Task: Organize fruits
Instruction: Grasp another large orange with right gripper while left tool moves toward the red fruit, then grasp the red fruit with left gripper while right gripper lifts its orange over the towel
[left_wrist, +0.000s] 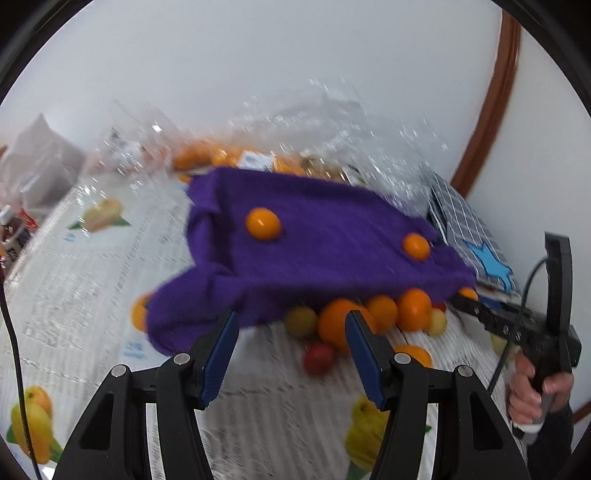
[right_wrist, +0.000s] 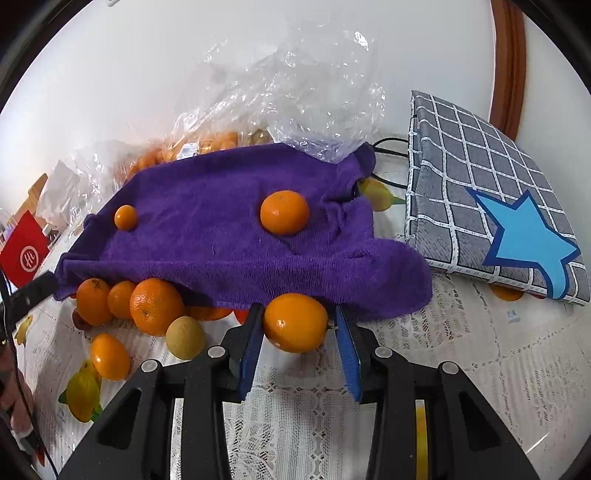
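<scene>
This looks like a home, at a dining or side table pushed against a plain white wall (right_wrist: 110, 74). A white lace tablecloth (right_wrist: 461, 350) printed with yellow fruit covers the top, a household sort of cover. A curved brown wooden frame (right_wrist: 511, 62) stands by the wall. A grey checked cushion (right_wrist: 461, 177) with a blue star, a purple towel (right_wrist: 221, 240) and crumpled clear plastic bags (right_wrist: 295, 92) lie about.
</scene>
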